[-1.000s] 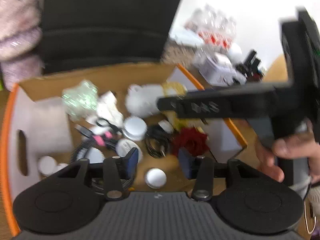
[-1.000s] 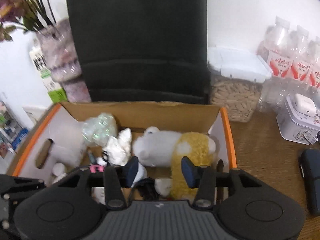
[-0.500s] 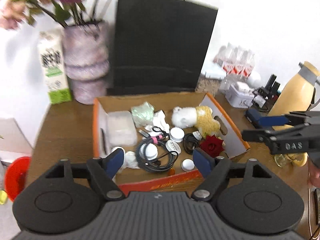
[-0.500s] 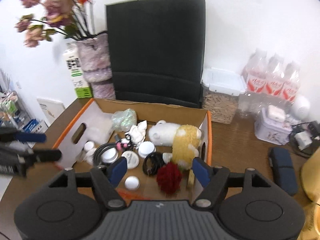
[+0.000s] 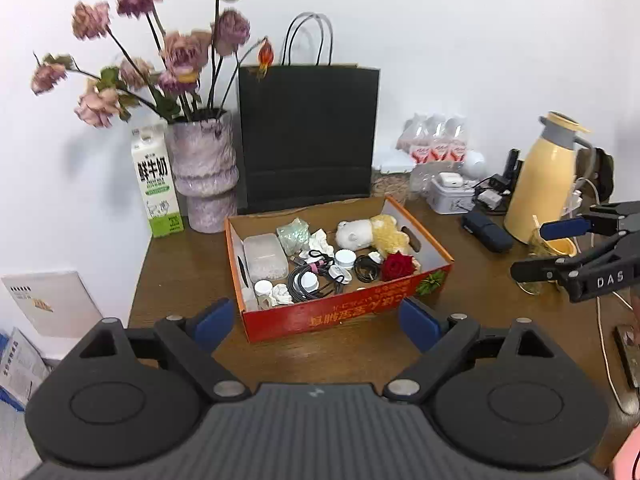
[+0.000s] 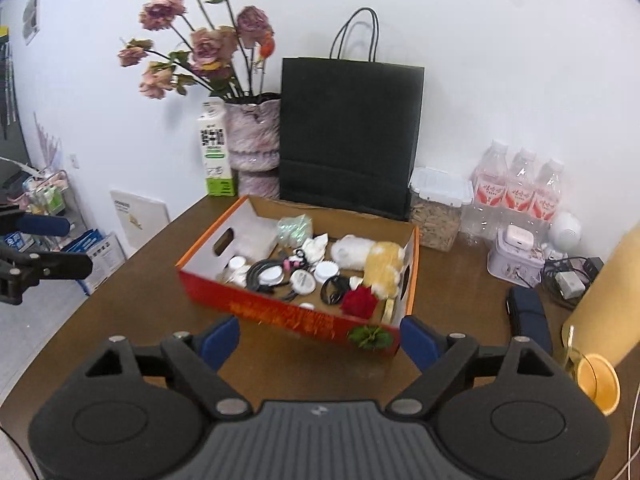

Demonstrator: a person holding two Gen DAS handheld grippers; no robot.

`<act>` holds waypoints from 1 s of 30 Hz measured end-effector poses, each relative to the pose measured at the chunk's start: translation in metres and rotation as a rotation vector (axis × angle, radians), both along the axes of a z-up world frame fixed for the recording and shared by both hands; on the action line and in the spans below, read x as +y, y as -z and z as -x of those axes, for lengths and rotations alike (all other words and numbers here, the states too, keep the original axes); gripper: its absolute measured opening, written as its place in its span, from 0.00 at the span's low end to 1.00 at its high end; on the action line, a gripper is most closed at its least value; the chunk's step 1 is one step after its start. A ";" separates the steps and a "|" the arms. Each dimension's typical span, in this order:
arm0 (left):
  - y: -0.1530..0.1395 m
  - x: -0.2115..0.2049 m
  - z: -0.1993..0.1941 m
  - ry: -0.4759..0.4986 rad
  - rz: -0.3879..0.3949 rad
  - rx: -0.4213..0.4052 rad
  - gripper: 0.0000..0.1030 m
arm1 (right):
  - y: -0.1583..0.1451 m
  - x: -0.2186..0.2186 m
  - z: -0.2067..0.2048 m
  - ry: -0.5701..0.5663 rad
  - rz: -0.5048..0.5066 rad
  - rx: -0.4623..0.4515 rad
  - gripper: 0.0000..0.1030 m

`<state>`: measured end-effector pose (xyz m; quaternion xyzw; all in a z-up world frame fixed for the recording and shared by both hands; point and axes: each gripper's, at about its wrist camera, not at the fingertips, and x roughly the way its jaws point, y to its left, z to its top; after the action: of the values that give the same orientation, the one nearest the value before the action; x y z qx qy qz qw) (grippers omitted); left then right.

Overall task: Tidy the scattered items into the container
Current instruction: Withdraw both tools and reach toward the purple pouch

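Note:
A red and orange cardboard box (image 5: 344, 316) (image 6: 288, 318) stands on the brown table. In it lie a white and yellow plush toy (image 5: 370, 232) (image 6: 368, 256), a red rose (image 5: 397, 265) (image 6: 359, 300), black cables (image 5: 312, 282) (image 6: 260, 272), white jar lids (image 5: 345, 258) and a clear plastic case (image 5: 265, 257). My left gripper (image 5: 316, 322) is open and empty, held back above the table before the box. My right gripper (image 6: 318, 338) is open and empty too, also before the box. Each gripper shows at the edge of the other's view.
Behind the box stand a black paper bag (image 5: 308, 136), a vase of flowers (image 5: 202, 168) and a milk carton (image 5: 156, 184). To the right are water bottles (image 6: 516, 192), a tin (image 6: 514, 258), a dark case (image 6: 528, 312), a yellow jug (image 5: 540, 184) and a cup (image 6: 598, 380).
Both grippers have pulled back and up from inside the box, and their jaws have opened wider. The rose now lies in the box.

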<state>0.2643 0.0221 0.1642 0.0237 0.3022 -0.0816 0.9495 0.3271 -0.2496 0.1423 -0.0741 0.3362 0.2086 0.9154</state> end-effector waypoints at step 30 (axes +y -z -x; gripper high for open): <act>0.169 -0.033 0.163 -0.194 0.087 -0.003 0.96 | 0.187 0.008 0.247 0.160 -0.003 -0.140 0.89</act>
<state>0.1013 -0.0106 -0.0048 -0.0468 0.2976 -0.0022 0.9535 0.0797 -0.2417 -0.0450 -0.0600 0.2760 0.1299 0.9504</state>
